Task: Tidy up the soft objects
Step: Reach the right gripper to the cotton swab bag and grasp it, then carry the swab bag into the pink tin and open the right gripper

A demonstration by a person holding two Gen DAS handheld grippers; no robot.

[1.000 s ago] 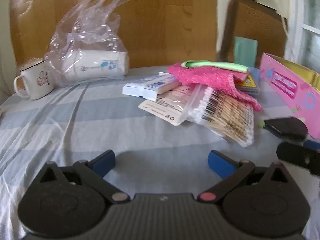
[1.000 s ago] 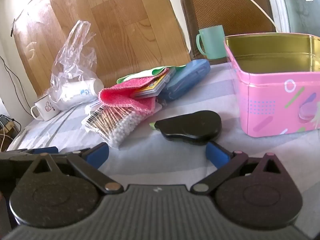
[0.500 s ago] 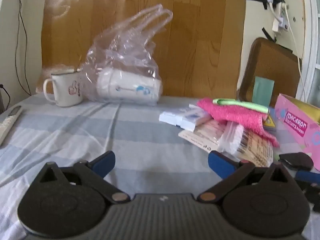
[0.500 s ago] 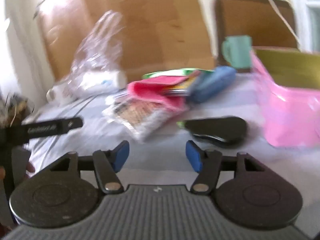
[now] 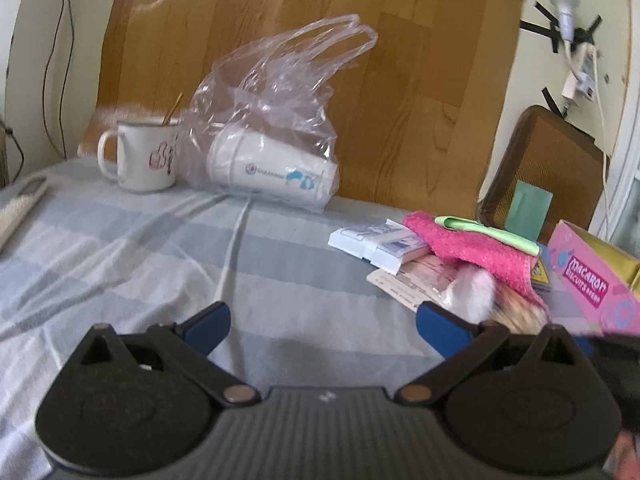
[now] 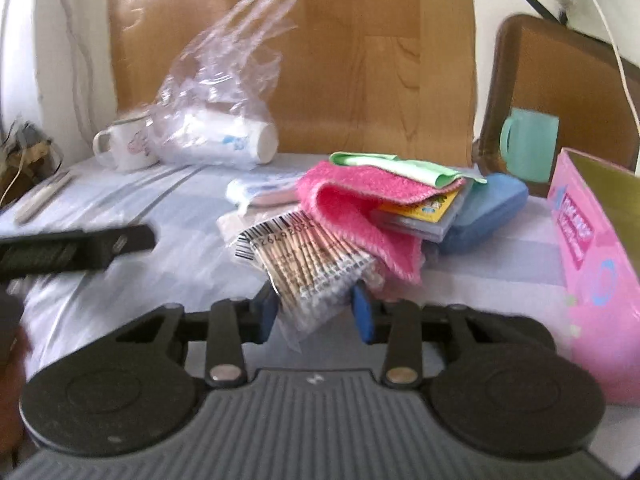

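My right gripper (image 6: 316, 314) is shut on the near end of a clear bag of cotton swabs (image 6: 308, 268) that lies at the front of the pile. Behind it a pink fluffy cloth (image 6: 356, 208) drapes over a stack of flat packs, with a light green cloth (image 6: 404, 166) on top. My left gripper (image 5: 322, 322) is open and empty over the striped bed sheet (image 5: 120, 248), left of the pile. The pink cloth (image 5: 476, 250) and the blurred swab bag (image 5: 472, 294) show at its right.
A pink tin box (image 6: 596, 256) stands open at the right. A blue case (image 6: 484, 212) and a green mug (image 6: 528, 144) lie behind the pile. A white mug (image 5: 140, 156) and a plastic bag with a white tube (image 5: 272, 148) sit at the back left.
My right gripper has moved left to the swab bag and closed on its near end. My left gripper has drawn back and swung left, staying open.
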